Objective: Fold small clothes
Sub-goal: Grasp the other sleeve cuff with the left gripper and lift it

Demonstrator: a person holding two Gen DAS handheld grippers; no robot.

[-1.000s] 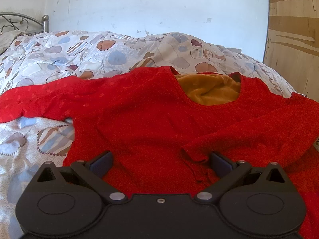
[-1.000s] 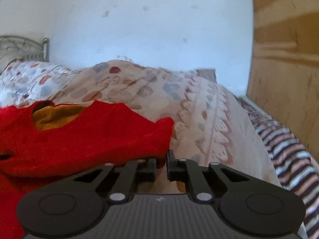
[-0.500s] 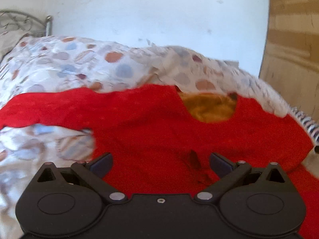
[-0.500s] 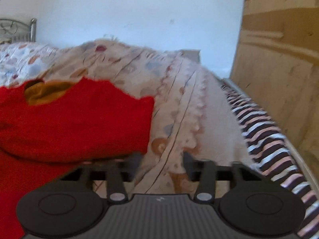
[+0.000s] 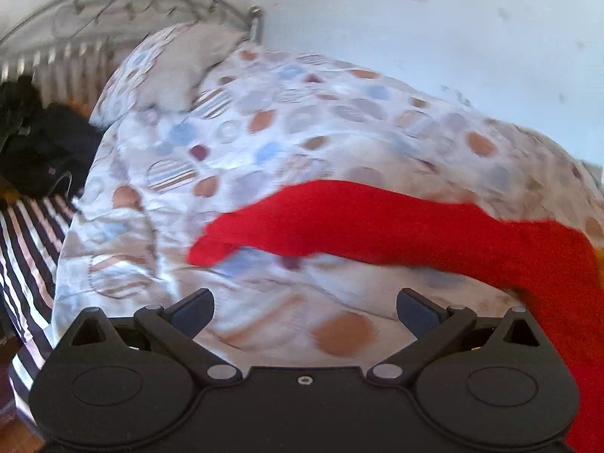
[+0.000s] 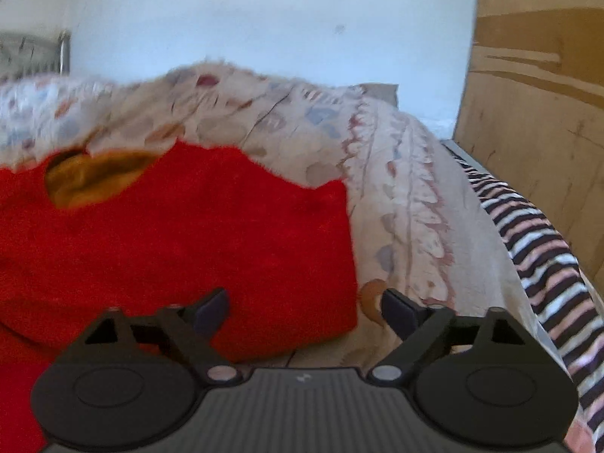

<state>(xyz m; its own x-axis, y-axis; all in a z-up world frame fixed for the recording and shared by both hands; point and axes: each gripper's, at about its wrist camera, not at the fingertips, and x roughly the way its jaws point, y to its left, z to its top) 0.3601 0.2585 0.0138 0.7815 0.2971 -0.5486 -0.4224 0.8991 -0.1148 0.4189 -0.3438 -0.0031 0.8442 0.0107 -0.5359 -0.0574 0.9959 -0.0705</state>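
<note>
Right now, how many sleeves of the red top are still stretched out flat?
1. The left sleeve of the red top lies extended across the patterned duvet. The right side looks folded in; its sleeve is hidden.

Left gripper (image 5: 304, 307) sits low in frame, jaws wide apart, nothing between them, only the spotted duvet (image 5: 302, 120) beyond. A red sleeve (image 5: 339, 222) of the red top (image 5: 566, 283) lies stretched across the duvet, cuff end pointing left, the body of the top at the right edge. A pillow (image 5: 177, 71) leans against the metal headboard (image 5: 113, 7). Striped sheet (image 5: 26, 249) at left, black clothing (image 5: 41, 147) piled above it. View is motion-blurred.
</note>
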